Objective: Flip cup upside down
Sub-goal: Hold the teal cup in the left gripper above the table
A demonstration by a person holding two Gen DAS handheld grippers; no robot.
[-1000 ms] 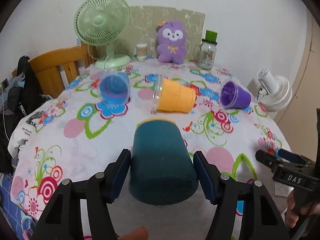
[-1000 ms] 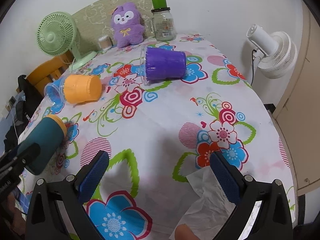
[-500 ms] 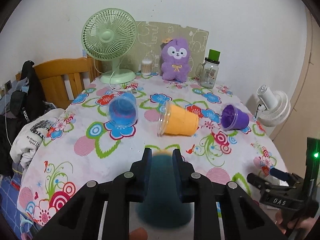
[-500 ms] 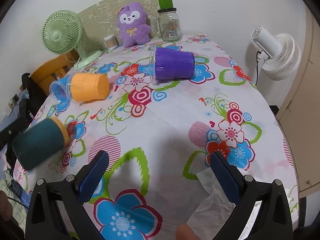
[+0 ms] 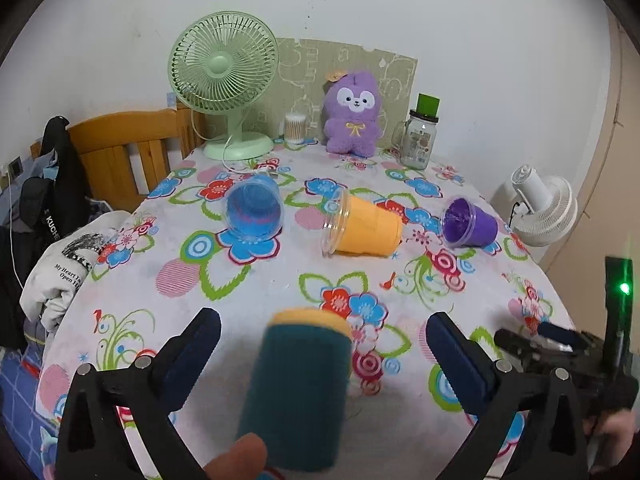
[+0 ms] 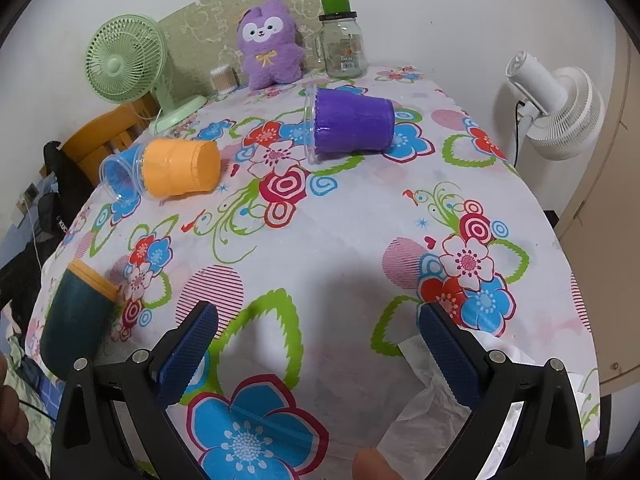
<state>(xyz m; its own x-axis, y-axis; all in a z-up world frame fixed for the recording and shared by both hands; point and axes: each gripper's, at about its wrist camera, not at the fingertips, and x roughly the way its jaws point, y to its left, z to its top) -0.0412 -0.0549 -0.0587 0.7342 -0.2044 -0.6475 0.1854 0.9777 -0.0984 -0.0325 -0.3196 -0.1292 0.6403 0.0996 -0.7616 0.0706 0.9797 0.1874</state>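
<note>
My left tongs (image 5: 322, 354) gape wide apart, the teal cup (image 5: 298, 392) blurred between them, touching neither pad. It sits near the surface's (image 6: 320, 248) edge. My right tongs (image 6: 318, 354) are likewise spread, well apart from that cup.

This is a lived-in home room. A flowered cloth (image 5: 256, 304) covers the surface; at 12 o'clock stand a green desk fan (image 5: 224, 80), a purple plush toy (image 5: 352, 114) and a glass jar (image 5: 420, 136). At 9 o'clock, clothes (image 5: 60, 264) drape a wooden chair (image 5: 120, 148).
</note>
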